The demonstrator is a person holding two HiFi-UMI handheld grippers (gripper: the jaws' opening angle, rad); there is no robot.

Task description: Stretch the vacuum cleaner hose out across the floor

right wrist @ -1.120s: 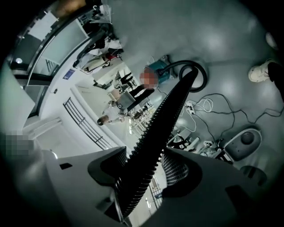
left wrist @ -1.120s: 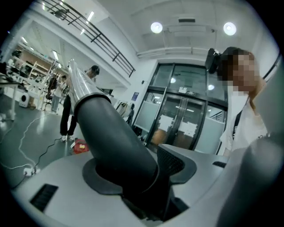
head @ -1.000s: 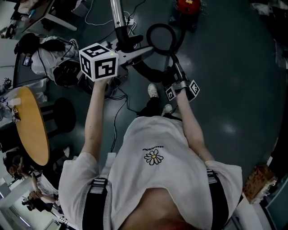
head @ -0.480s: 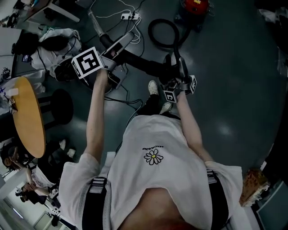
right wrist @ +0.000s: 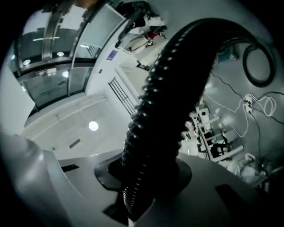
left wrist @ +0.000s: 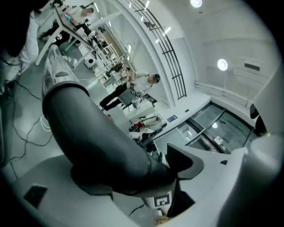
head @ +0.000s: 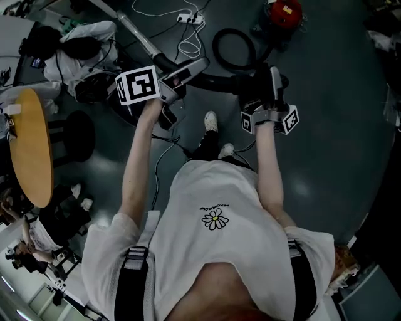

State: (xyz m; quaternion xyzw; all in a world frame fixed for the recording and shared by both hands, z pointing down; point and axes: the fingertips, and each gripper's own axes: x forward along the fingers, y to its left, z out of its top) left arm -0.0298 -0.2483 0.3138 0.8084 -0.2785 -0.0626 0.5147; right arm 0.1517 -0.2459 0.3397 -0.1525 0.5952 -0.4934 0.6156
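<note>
The black ribbed vacuum hose (head: 217,49) loops on the floor ahead and runs to a smooth black handle tube (head: 210,79). My left gripper (head: 185,70) reaches in from the left around that tube. In the left gripper view the tube (left wrist: 97,133) lies between the jaws of the left gripper (left wrist: 142,174), resting on one pad; the jaws have just been opening and stand wide. My right gripper (head: 274,81) is raised at the right. Its jaws have just been closing, and in its own view the right gripper (right wrist: 146,177) pinches the ribbed hose (right wrist: 177,88).
The red vacuum body (head: 285,11) stands at the far top. A metal wand (head: 135,34) slants away to the upper left. White cables and a power strip (head: 188,19) lie beyond. A round wooden table (head: 31,157), a black stool (head: 78,135) and bags (head: 81,56) fill the left.
The left gripper sank and rolled, and the wand swung from upright to slanting left. The right gripper rose off the floor and closed on the hose.
</note>
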